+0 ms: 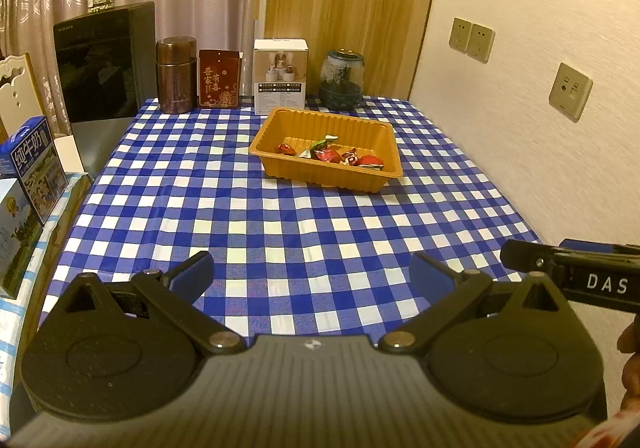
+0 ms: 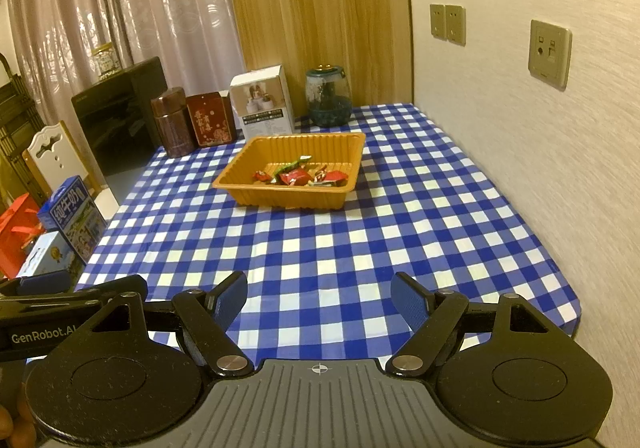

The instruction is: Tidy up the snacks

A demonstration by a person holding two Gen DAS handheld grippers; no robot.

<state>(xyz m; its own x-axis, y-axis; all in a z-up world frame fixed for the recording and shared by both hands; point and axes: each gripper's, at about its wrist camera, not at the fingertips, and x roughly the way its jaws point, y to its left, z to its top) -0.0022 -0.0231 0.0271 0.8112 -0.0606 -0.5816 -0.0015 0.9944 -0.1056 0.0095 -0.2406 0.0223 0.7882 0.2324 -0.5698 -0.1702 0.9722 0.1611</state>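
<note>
Both the left gripper [image 1: 312,274] and the right gripper [image 2: 319,296] hover with blue-padded jaws spread wide and empty over the glossy blue-and-white checked tablecloth [image 1: 240,208], well short of the ribbed orange plastic tray [image 1: 382,176] holding crinkly red foil-wrapped candies [image 1: 348,157] toward the table's far end.

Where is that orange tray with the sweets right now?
In both wrist views the orange tray sits on the checked tablecloth toward the table's far end, just in front of the white box and the glass jar.
</note>
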